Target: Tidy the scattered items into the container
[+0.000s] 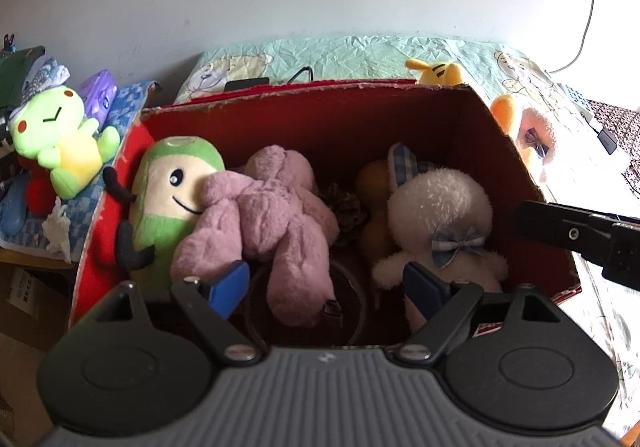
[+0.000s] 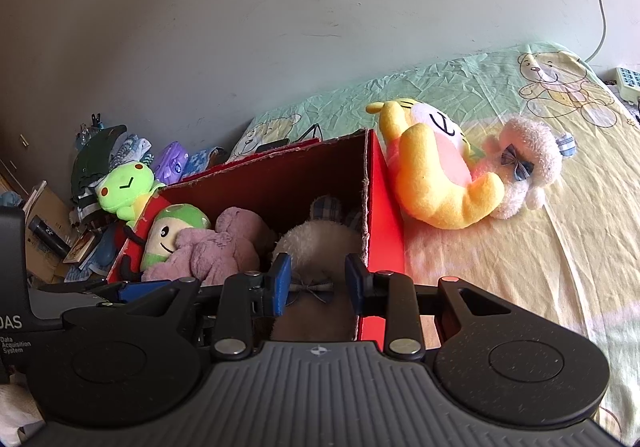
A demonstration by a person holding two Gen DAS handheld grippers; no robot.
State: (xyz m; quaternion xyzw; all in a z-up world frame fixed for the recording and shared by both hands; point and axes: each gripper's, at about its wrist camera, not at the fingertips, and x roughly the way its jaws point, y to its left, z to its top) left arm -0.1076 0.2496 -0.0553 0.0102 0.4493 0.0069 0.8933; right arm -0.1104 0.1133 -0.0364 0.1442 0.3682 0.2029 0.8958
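Red box (image 1: 520, 151) holds four plush toys; left gripper (image 1: 326, 287) and right gripper (image 2: 318, 283) hover over it, fingers spread, empty.

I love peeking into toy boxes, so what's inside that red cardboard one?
Inside the red box lie a green-capped smiling plush, a mauve plush, a white fluffy plush with a checked bow, something tan and a pinecone. The toys cover much of the floor.

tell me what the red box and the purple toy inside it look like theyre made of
Red box: looks like corrugated cardboard with a red printed skin; its top edge is ragged, pale and fibrous.
Purple toy: plush fabric, matte, with short fuzzy pile and soft limp limbs; the filling cannot be seen.
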